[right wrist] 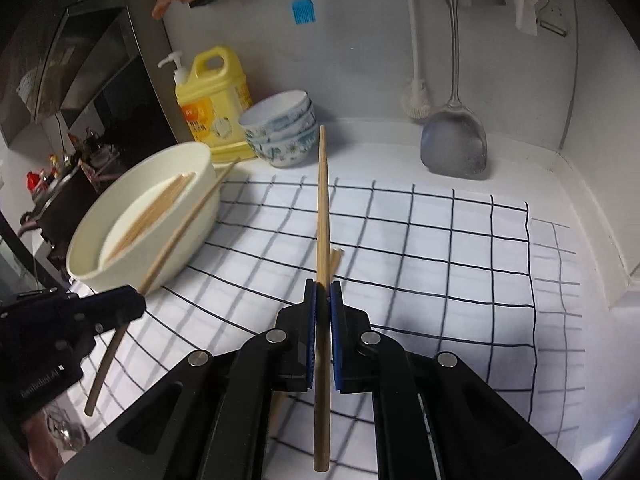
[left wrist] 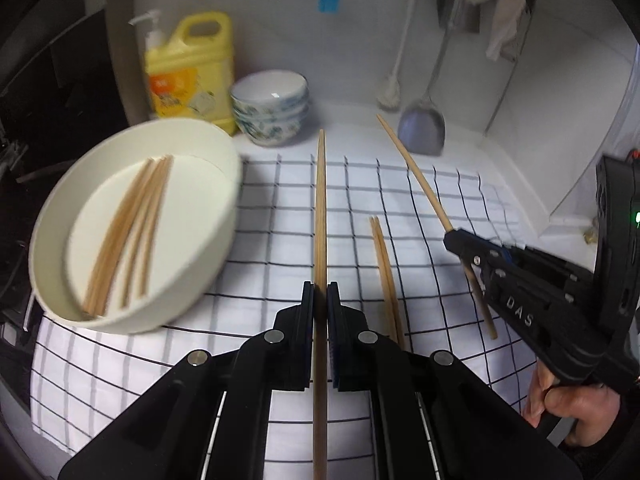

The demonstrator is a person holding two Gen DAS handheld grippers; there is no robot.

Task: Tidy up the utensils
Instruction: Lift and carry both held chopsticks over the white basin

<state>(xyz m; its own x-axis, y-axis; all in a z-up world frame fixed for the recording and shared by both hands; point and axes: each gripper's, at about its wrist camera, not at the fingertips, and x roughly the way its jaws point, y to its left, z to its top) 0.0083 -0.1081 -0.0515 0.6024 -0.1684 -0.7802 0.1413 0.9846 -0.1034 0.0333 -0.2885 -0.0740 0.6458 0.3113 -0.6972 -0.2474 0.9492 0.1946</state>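
Observation:
My left gripper (left wrist: 320, 292) is shut on a wooden chopstick (left wrist: 320, 208) that points forward above the checked cloth (left wrist: 272, 208). My right gripper (right wrist: 323, 290) is shut on another chopstick (right wrist: 322, 200). Each gripper shows in the other view, the right one (left wrist: 454, 236) with its chopstick (left wrist: 416, 172), the left one (right wrist: 136, 300) with its chopstick (right wrist: 180, 232) lying across the bowl's side. A white round bowl (left wrist: 192, 240) at the left holds several chopsticks (left wrist: 132, 232); it also shows in the right wrist view (right wrist: 200, 172). Two chopsticks (left wrist: 386, 276) lie on the cloth between the grippers.
Against the back wall stand a yellow detergent jug (left wrist: 192, 68), stacked patterned bowls (left wrist: 272, 108), a hanging dish brush (left wrist: 390, 92) and a metal spatula (left wrist: 422, 128). A dark appliance (right wrist: 100, 80) is at the left. The counter's raised white edge (right wrist: 592, 200) runs along the right.

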